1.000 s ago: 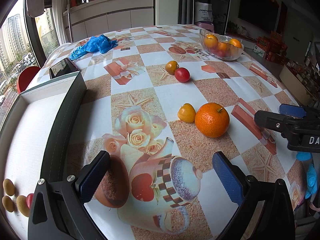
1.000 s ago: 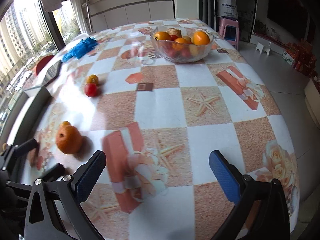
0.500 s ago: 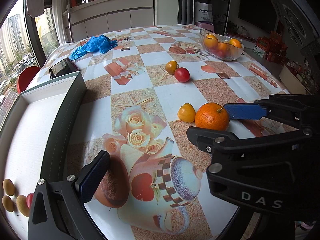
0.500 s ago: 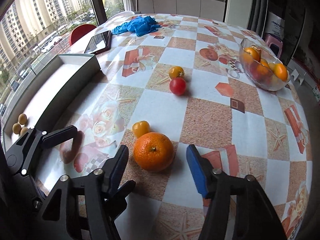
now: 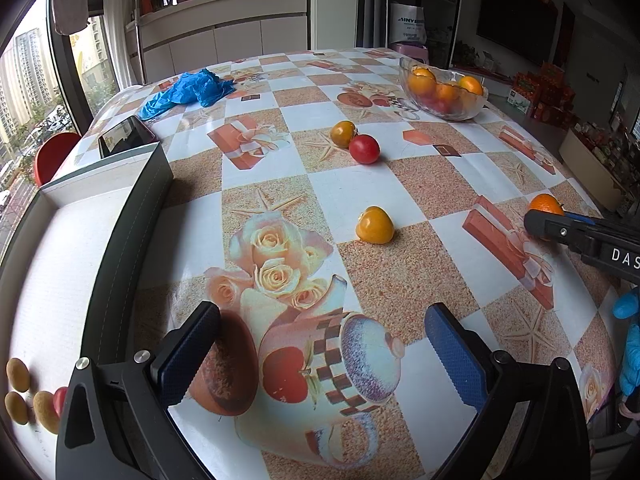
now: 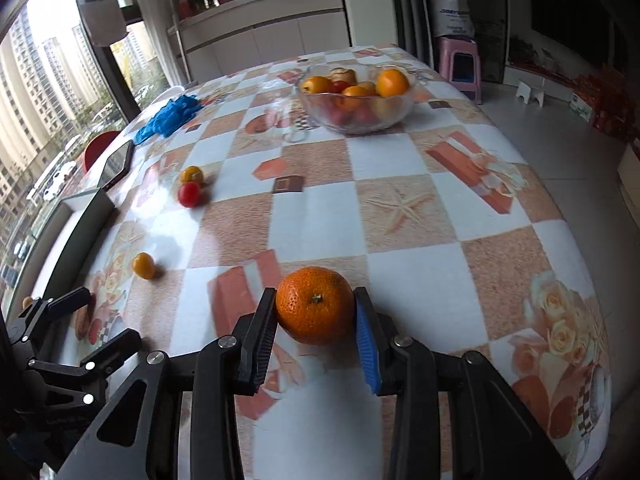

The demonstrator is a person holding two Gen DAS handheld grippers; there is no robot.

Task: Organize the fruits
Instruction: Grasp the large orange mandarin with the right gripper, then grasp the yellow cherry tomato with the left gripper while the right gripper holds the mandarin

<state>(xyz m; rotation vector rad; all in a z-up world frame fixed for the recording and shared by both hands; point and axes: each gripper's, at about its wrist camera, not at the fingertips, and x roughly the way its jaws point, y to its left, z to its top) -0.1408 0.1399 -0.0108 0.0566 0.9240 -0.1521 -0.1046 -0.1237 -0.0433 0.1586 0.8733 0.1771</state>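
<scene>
Orange and pebbled, the mandarin [image 6: 315,305] now sits clamped between the two fingers of the right gripper [image 6: 316,316], its stem turned toward the camera, lifted clear of the patterned counter [image 6: 420,216] and carried off to the right side. Half a second ago it lay on the counter just beside the small yellow tomato [image 5: 375,225] with the fingers only straddling it; that tomato is now alone on its square, so the pick has succeeded and the fruit looks to be in transit. The glass bowl [image 6: 356,120] of oranges stands far ahead at the counter's back, which seems the likely destination, though that is a guess. The left gripper [image 5: 320,344] has not moved: its fingers are spread wide with nothing between them, hovering low over the teapot print next to the grey tray [image 5: 132,216]. A second yellow tomato [image 5: 343,133] touching a red tomato [image 5: 364,149] waits mid-counter, so three loose fruits are left to sort.
</scene>
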